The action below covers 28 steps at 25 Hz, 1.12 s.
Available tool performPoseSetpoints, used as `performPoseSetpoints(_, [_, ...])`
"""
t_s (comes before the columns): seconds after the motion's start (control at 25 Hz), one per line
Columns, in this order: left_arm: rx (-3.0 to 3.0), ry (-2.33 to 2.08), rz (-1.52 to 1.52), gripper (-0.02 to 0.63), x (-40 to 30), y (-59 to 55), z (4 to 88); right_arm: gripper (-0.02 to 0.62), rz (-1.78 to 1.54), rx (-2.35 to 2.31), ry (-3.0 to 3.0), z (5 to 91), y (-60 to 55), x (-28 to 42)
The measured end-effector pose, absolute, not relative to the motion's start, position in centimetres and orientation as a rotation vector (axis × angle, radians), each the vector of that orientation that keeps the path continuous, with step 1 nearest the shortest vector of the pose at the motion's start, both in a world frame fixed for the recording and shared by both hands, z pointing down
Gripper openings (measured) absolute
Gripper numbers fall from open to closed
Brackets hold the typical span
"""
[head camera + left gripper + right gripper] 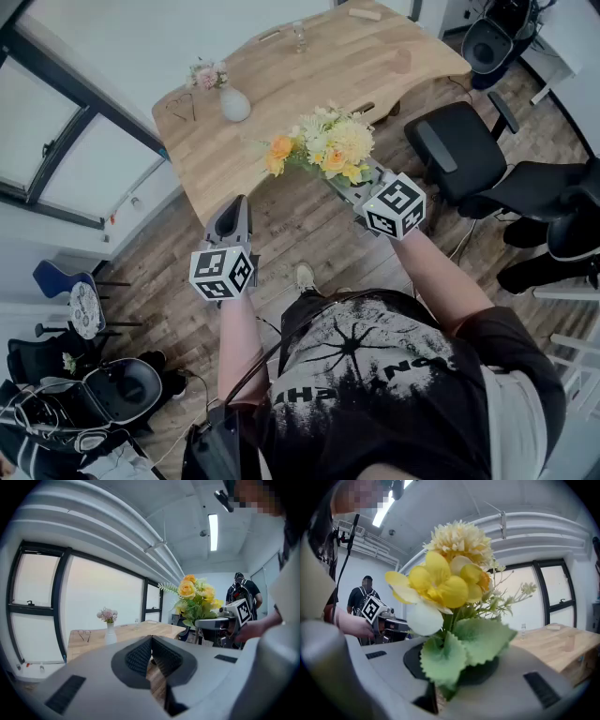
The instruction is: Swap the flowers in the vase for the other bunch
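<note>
Black T-shirt (375, 375) fills the bottom of the head view, with both forearms reaching out over the wooden floor (281, 234). Just off the near edge of the worktop (375, 66), the left tool (236, 208) points at it with nothing in it. The right tool (352, 186) carries the yellow bunch (323, 145), whose heads hang over the worktop's near edge. Far back on the left of the worktop stands the white vase (234, 103), holding the pink flowers (208, 75) – well apart from the yellow bunch. A pair of glasses (183, 108) lies just beside the vase, and a small bottle (300, 36) stands at the far edge. A black office chair (459, 150) sits to the right of the worktop.

From the left gripper view, the left tool (151, 641) has its ribbed pads pressed together with nothing between them. Beyond it are the worktop (131, 632), the vase (110, 634) with the pink flowers (108, 615) upright in it, and to the right the yellow bunch (194, 597) held up by the right tool (202, 622).

From the right gripper view, the right tool (440, 686) is clamped on the stems of the yellow bunch (450, 583), with green leaves spilling over the pads – the jaws are only narrowly apart around the stems. The left tool (401, 622) shows at the left, and the worktop (553, 644) and bottle (523, 631) at the right.
</note>
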<state>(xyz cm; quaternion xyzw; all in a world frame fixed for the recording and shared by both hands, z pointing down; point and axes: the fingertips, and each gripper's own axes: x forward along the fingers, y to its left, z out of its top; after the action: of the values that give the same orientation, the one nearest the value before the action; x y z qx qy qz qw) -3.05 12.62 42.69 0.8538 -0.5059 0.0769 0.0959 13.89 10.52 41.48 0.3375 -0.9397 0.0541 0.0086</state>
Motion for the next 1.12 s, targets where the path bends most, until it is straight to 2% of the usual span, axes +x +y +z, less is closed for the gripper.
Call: performPoseSetpoints(1.12, [2.506, -1.531, 0.245, 0.014, -3.7, 11.3, 43.3, 0.072, 0.226, 1.020, -2.978, 41.9, 8.6, 12.9])
